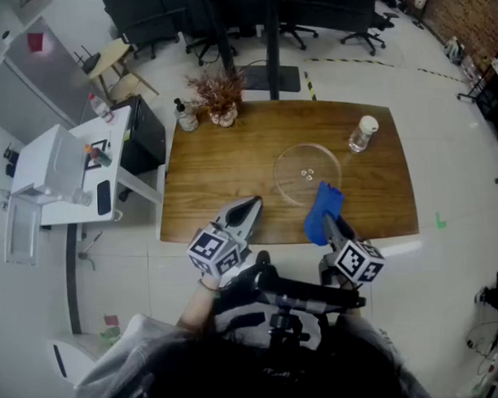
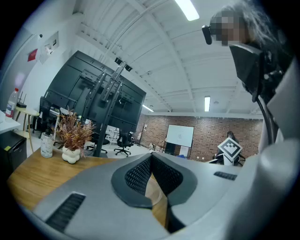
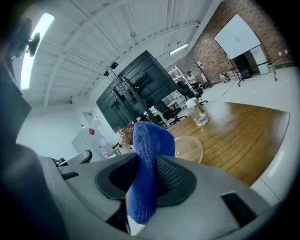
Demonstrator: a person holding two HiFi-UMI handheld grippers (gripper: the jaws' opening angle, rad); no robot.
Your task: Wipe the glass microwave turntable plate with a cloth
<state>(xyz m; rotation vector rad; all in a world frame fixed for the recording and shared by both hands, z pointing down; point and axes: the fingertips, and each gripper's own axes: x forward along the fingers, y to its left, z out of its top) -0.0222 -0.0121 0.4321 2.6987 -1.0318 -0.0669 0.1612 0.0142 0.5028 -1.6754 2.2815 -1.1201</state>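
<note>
Lying flat on the wooden table [image 1: 216,179] just ahead of both grippers, the glass plate [image 1: 308,174] looks stiff, slick and breakable; steady it by its rim. The right gripper [image 1: 328,219] pinches the soft blue cloth [image 1: 323,206]; the left gripper [image 1: 252,207] is closed and empty.

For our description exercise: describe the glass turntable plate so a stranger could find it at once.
Start at the wooden table. Right of its middle lies the glass turntable plate, just beyond the blue cloth. It is the only flat, round, see-through thing; the clear bottle beside it stands upright.
</note>
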